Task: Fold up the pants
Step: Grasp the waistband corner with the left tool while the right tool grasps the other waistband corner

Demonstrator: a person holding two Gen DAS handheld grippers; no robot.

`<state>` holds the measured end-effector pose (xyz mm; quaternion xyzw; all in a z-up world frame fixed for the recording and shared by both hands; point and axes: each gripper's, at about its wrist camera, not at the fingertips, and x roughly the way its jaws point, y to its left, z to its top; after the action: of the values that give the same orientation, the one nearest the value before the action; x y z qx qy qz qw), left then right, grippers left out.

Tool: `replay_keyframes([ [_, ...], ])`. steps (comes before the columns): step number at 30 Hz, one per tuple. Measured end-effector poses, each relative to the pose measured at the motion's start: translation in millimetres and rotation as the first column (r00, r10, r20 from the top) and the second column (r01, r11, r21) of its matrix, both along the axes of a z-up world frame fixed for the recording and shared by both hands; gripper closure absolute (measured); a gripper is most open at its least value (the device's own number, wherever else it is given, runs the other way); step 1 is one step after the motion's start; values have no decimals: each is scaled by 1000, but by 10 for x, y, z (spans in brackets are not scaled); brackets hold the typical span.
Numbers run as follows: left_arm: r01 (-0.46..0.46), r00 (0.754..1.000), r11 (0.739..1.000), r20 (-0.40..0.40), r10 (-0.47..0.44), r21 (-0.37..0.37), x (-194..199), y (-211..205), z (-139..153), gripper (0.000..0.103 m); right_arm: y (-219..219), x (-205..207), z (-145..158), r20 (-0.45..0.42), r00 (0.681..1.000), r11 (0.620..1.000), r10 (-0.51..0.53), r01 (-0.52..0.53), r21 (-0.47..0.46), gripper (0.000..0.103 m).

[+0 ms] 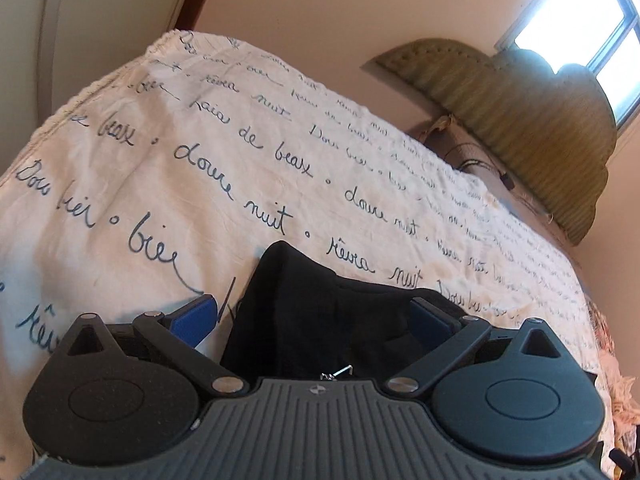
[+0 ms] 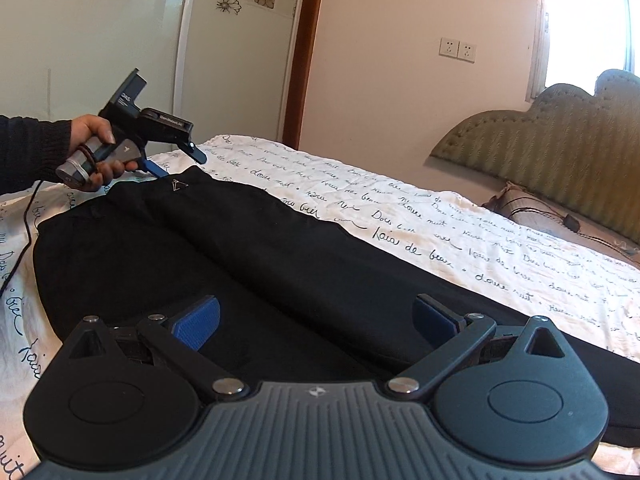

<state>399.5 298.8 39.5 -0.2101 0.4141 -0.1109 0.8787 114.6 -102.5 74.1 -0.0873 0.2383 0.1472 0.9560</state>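
A wide bed covered by a cream cotton sheet printed with dark blue cursive script [image 2: 460, 236] carries the long black soft-fabric pants [image 2: 248, 256], which lie flat along it, legs side by side, one end with a small pale triangular logo far from the right camera. The cloth looks light, limp and matte, so it should drape and crease readily, slide little on the sheet, and sag wherever it is unsupported; pinching a hem or waistband corner through both layers seems the soundest hold. The left hand-held gripper [image 2: 176, 162], gripped by a person's hand [image 2: 98, 148] in a dark knit sleeve, angles down at the far logo end; its own view shows blue pads spread wide either side of a raised black fold, clamping nothing. The right hand-held gripper [image 2: 316, 320] hovers low over the near part of the pants, jaws wide apart and empty.
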Motion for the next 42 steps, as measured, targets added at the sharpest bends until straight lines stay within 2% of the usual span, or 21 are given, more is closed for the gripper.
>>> replay_keyframes([
  [4,71,997,997,-19,-72,-28,81,-72,-26,1,32,59,-19,-13,1000,1000,24,-24,13,0],
  [6,79,997,996,-14,-80,-31,99,-86,-6,5,59,63,-30,-14,999,999,37,-37,15,0],
  [8,87,996,996,-13,-87,18,90,-120,7,22,80,68,-37,-15,999,999,49,-49,11,0],
  [12,107,994,988,-6,-107,114,41,-162,47,34,86,87,-58,-21,998,998,65,-64,8,0],
  [14,104,994,980,-5,-105,169,27,-178,66,53,79,105,-55,-22,998,998,65,-65,3,0],
  [16,116,993,971,8,-121,208,-6,-198,94,56,81,125,-51,-21,997,998,69,-69,-1,0],
  [18,123,991,965,29,-133,231,-46,-231,121,63,76,135,-42,-15,997,997,71,-71,-5,0],
  [20,131,988,958,40,-146,256,-88,-269,135,65,82,161,-36,-17,997,997,72,-73,-7,0],
  [23,177,978,962,75,-196,209,-160,-278,144,63,91,167,-46,-24,997,997,75,-76,-6,0],
  [24,192,973,963,92,-212,192,-179,-286,143,60,96,162,-52,-27,997,997,78,-78,-5,0],
  [25,197,971,963,99,-217,183,-179,-296,130,51,98,166,-56,-32,996,997,81,-81,-3,0],
  [27,180,977,965,81,-199,193,-120,-316,71,48,129,176,-79,-46,995,996,87,-87,-2,0],
  [30,150,983,965,75,-170,216,-21,-344,24,59,174,191,-97,-65,993,995,101,-101,0,0],
  [31,146,983,963,75,-167,228,3,-359,17,68,188,194,-100,-68,992,994,105,-105,-1,0],
  [32,142,983,958,78,-166,251,13,-383,13,83,194,197,-98,-68,992,994,109,-109,-1,0],
  [34,152,977,942,100,-189,301,-9,-423,17,93,202,208,-92,-63,992,993,114,-114,-7,0],
  [35,165,972,933,108,-208,319,-34,-445,27,97,196,219,-85,-60,992,993,115,-116,-9,0],
  [38,171,959,907,147,-243,386,-147,-519,119,97,175,282,-44,-53,990,991,132,-132,-9,0],
  [42,164,930,906,245,-274,390,-375,-546,323,97,90,507,73,-17,978,978,206,-206,-15,0],
])
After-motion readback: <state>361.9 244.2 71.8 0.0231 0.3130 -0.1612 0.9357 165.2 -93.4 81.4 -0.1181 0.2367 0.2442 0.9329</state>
